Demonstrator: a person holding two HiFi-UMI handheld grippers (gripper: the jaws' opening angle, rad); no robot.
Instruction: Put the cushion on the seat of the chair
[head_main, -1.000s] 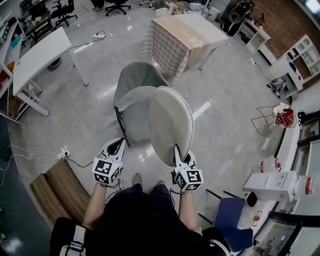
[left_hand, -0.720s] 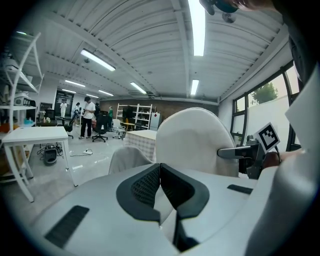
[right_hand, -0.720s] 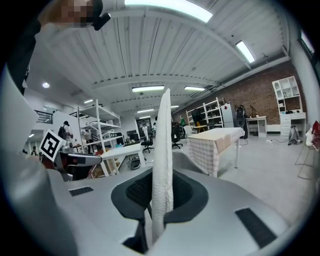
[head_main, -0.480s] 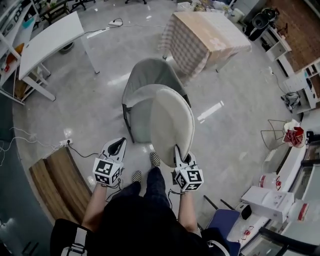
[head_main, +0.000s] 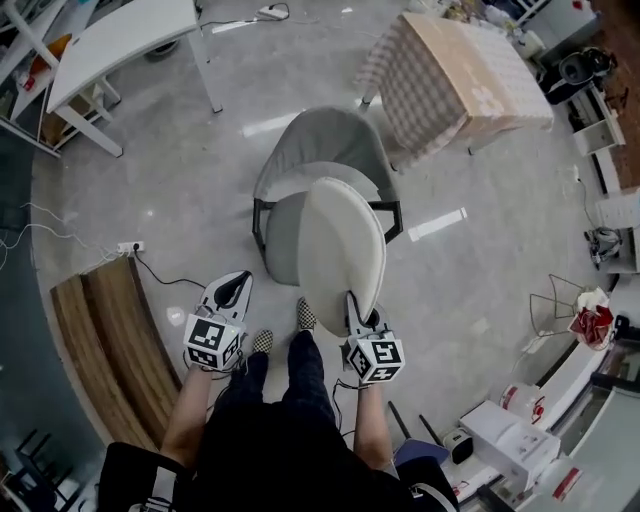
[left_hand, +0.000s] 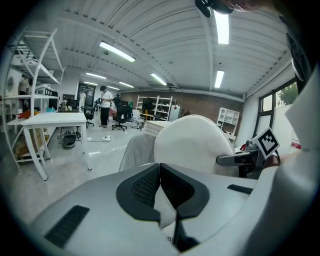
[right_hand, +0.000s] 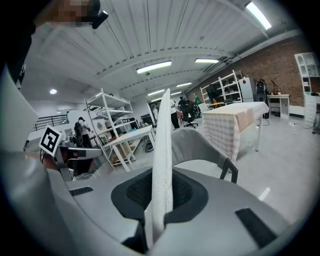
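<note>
Cushion (head_main: 343, 250), round and off-white, stands on edge in the air, pinched at its lower rim by the right hand-held gripper (head_main: 351, 298); it is not lying on the seat.

From the biggest thing down, the grey polished floor (head_main: 170, 200) fills most of the head view. A white counter (head_main: 120, 35) stands at the top left and a counter draped in a checked cloth (head_main: 450, 85) at the top right. At the left edge, a slab of wooden boards (head_main: 100, 340) lies on the floor.

The grey shell chair (head_main: 322, 140) sits in the middle, its back on the far side and its seat (head_main: 283, 225) facing the person. From above, the cushion covers the seat's right half and front edge; whether it touches the chair I cannot tell.

In the right gripper view the cushion (right_hand: 162, 160) shows edge-on as a thin white band rising between the dark pads. They press on it from both sides, and the chair (right_hand: 200, 150) stands beyond.

The left hand-held gripper (head_main: 238, 282) hovers left of the cushion, apart from it, near the chair's front left corner. In the left gripper view its jaws are pressed together with nothing between them, and the cushion (left_hand: 192, 145) shows broadside beyond.

The person's checkered shoes (head_main: 305, 315) stand just in front of the chair.
</note>
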